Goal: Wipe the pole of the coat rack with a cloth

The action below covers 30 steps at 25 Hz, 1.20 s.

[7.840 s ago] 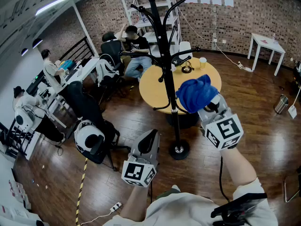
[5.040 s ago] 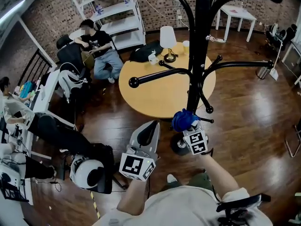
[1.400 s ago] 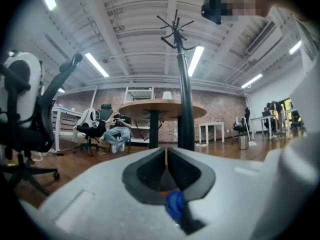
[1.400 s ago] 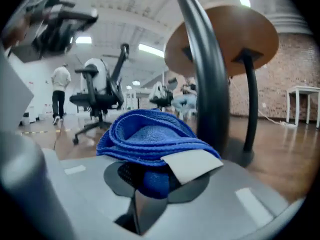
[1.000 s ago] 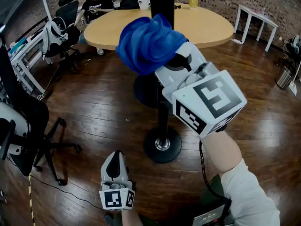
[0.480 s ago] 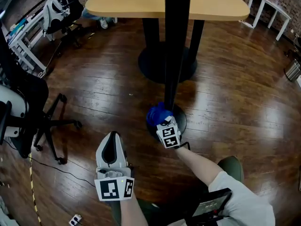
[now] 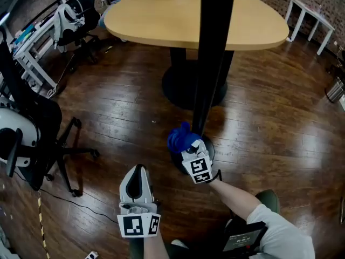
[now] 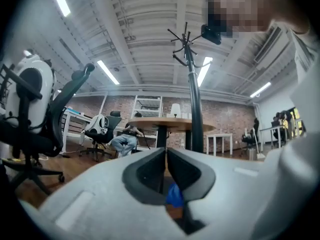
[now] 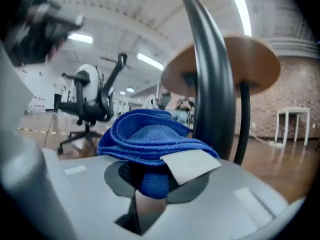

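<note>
The black coat rack pole [image 7: 212, 53] rises from a round base [image 7: 211, 143] on the wooden floor. My right gripper [image 7: 190, 147] is shut on a bunched blue cloth [image 7: 181, 138], which presses against the pole's foot just above the base. In the right gripper view the cloth [image 9: 150, 139] bulges over the jaws with its white tag showing, and the pole [image 9: 215, 79] stands right behind it. My left gripper [image 7: 137, 183] hangs low at the near left, away from the pole, shut and holding nothing. From the left gripper view the pole [image 8: 196, 109] is seen ahead.
A round wooden table [image 7: 183, 20] on a black pedestal stands just behind the pole. Black office chairs [image 7: 32, 139] crowd the left side. A white side table [image 7: 315, 23] and a metal bin [image 7: 335, 89] sit at the right.
My right gripper with the cloth went from high on the pole down to its foot, and stays there. The left gripper has shifted slightly right.
</note>
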{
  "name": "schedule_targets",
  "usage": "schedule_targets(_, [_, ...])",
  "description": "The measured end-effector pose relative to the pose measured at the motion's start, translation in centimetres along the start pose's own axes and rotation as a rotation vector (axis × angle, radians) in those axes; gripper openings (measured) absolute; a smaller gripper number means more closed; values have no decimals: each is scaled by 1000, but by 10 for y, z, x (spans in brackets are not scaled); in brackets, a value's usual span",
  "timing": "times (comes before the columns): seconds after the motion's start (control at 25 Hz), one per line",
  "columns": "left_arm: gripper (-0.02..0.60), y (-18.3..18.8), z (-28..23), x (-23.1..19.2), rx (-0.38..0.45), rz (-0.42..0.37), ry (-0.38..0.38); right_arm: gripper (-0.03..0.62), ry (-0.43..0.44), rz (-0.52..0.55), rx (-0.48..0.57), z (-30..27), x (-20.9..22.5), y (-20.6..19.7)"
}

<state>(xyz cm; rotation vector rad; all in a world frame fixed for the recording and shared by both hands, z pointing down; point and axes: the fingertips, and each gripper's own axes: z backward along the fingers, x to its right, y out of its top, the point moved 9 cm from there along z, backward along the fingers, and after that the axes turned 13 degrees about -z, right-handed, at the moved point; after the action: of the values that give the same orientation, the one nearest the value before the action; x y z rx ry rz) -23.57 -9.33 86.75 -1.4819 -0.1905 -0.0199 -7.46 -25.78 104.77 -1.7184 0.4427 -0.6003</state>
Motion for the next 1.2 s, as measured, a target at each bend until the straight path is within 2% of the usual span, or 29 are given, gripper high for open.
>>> schedule_targets(0.08, [12, 37, -7, -7, 16, 18, 1, 94, 84, -7, 199, 43, -21, 168])
schedule_targets(0.16, [12, 81, -13, -11, 15, 46, -24, 94, 154, -28, 330, 84, -36, 315])
schedule_targets(0.2, [12, 105, -18, -12, -3, 50, -35, 94, 167, -25, 363, 98, -40, 369])
schedule_targets(0.28, [12, 160, -31, -12, -43, 31, -48, 95, 168, -17, 371, 113, -46, 434])
schedule_targets(0.44, [12, 308, -37, -13, -45, 32, -74, 95, 193, -88, 276, 158, -64, 475])
schedule_targets(0.56, [12, 424, -13, 7, -60, -2, -107, 95, 193, -174, 155, 236, -82, 512])
schedule_targets(0.68, [12, 538, 11, 27, -50, -40, -131, 97, 224, -157, 137, 312, -96, 594])
schedule_targets(0.76, [12, 592, 20, 20, -23, -46, -147, 97, 235, -138, 168, 336, -108, 649])
schedule_targets(0.88, [12, 635, 27, 10, 36, -55, -152, 97, 222, -119, 234, 357, -124, 707])
schedule_targets(0.96, [12, 653, 31, 16, 65, -71, -157, 98, 203, -118, 257, 377, -127, 724])
schedule_targets(1.12, [12, 676, 56, 33, 90, -68, -265, 98, 114, -164, 254, 437, -133, 716])
schedule_targets(1.2, [12, 680, 73, 37, 95, -64, -286, 98, 84, -203, 251, 463, -138, 705])
